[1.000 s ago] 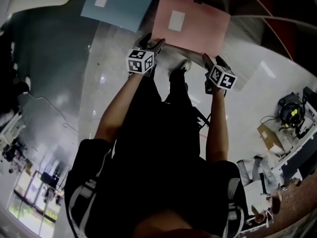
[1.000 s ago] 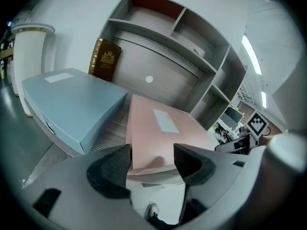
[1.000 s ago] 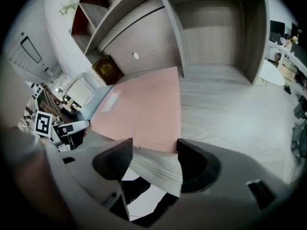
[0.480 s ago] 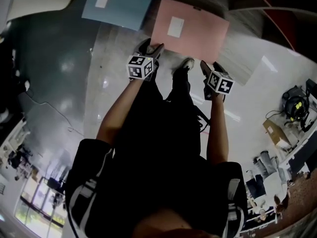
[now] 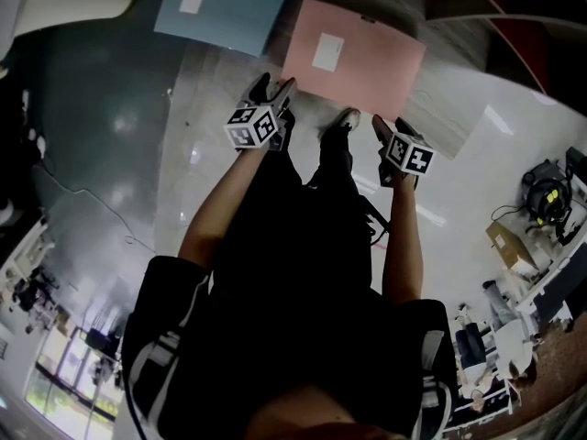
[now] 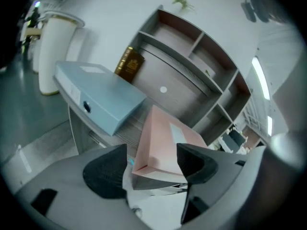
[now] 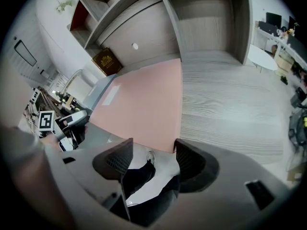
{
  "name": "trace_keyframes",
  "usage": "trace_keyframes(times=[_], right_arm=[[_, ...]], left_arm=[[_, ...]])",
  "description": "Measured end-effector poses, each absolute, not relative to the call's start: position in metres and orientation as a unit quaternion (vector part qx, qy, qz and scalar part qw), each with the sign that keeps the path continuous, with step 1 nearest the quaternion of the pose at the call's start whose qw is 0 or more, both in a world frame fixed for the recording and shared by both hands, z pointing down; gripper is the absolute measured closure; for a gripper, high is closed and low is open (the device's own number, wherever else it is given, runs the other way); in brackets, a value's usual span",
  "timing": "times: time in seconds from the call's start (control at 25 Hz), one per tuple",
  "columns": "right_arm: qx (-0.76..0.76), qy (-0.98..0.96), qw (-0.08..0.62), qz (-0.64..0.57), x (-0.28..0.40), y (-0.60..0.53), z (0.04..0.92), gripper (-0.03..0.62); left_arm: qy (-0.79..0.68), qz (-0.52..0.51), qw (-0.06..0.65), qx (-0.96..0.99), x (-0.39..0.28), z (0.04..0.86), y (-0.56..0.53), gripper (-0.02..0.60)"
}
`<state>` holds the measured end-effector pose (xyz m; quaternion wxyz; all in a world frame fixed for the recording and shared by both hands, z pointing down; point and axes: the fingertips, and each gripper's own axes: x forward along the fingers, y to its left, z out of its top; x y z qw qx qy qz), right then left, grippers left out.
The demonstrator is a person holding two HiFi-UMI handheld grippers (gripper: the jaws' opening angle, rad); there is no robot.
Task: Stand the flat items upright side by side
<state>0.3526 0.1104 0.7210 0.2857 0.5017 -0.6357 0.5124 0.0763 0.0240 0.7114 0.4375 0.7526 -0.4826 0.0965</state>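
Here, pink folder point(image 6: 165, 131) looks stiff, light | hold: near corners | my left claw point(image 6: 152, 153), just opening, straddles its corner unclamped | right claw point(image 7: 153, 147) released, empty

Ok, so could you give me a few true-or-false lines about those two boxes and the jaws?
1. The pink box lies flat on the desk. True.
2. The blue box stands upright. False: it lies flat too, beside the pink box.
3. The right gripper grips the pink box. False: its jaws stand apart and empty, with the box's edge just ahead of them.
4. A corner of the pink box sits between the jaws of the left gripper. True. The jaws have just been opening and do not press on it.
5. A brown book leans at the back of the desk. True.
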Motion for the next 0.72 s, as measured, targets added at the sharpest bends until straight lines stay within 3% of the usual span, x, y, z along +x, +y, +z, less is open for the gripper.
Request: trace_keyframes(times=[0.24, 0.48, 0.72], right_arm=[[0.494, -0.637, 0.295, 0.513, 0.352, 0.111, 0.724, 0.298], [0.487, -0.638, 0.301, 0.514, 0.351, 0.112, 0.725, 0.300], [0.480, -0.641, 0.303, 0.516, 0.349, 0.113, 0.728, 0.301]], left_arm=[[-0.489, -0.070, 0.564, 0.661, 0.066, 0.733, 0.035, 0.247], [-0.471, -0.153, 0.616, 0.612, 0.078, 0.747, 0.031, 0.230], [-0.455, -0.168, 0.636, 0.600, 0.078, 0.764, 0.029, 0.224]])
